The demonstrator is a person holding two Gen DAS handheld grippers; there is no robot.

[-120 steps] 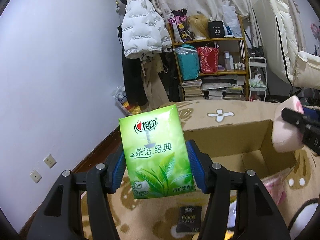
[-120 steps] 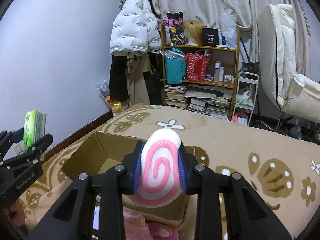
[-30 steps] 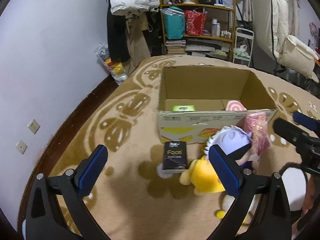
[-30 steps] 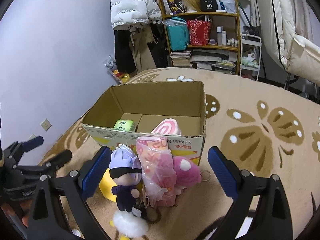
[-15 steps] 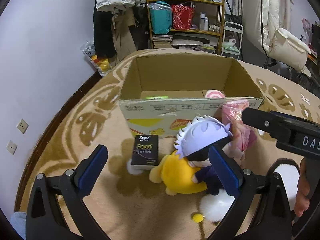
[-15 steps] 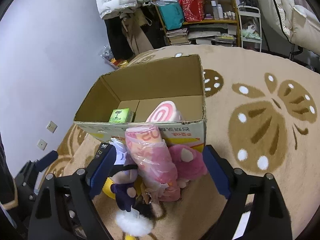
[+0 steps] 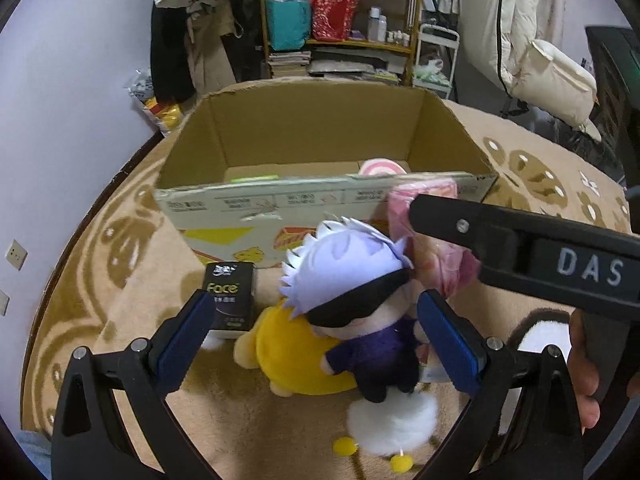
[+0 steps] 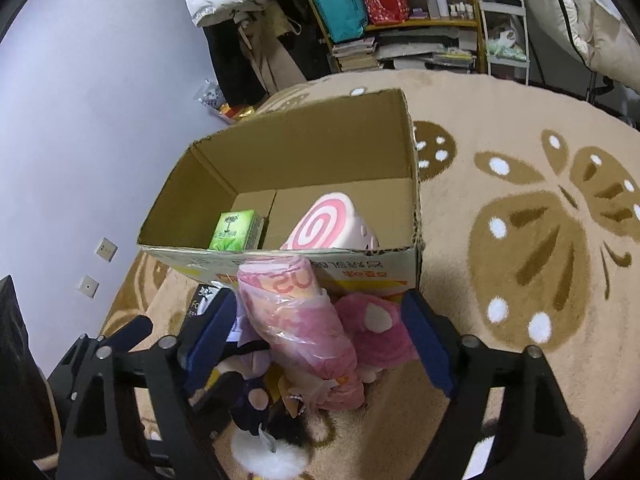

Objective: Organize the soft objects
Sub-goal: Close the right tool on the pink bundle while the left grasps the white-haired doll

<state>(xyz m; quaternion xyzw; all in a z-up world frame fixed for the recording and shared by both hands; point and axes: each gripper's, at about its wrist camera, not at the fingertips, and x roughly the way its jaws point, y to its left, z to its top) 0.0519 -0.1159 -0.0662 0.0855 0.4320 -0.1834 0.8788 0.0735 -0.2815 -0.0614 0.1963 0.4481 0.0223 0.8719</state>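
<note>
**Q:** Holdings of the cardboard box [image 8: 414,184]?

**A:** Item 1, green tissue pack [image 8: 233,230], on the box floor at the left. Item 2, pink swirl cushion [image 8: 328,224], leaning at the near right wall. Four seconds ago both were clamped in my tongs above the box; a second ago they already lay inside. Two entries closed.

**Q:** State of the tongs?

**A:** Left tongs [image 7: 316,336]: spread wide, holding nothing, lowered around the white-haired doll [image 7: 352,280] and the yellow plush [image 7: 296,356] under it. Right tongs [image 8: 316,344]: spread wide, holding nothing, straddling the pink wrapped roll [image 8: 296,320] and the pink plush [image 8: 376,332] beside it. Neither pad touches anything yet, as far as I can tell.

**Q:** Outstanding stock?

**A:** All on the rug [image 8: 520,240], piled against the box front: doll, yellow plush, wrapped roll, pink plush, a black tissue pack [image 7: 230,300], a white pompom [image 7: 392,420]. I judge the task near a third done; the next pair of grabs is lined up. The doll sits on the yellow plush, so closing may catch both.
</note>
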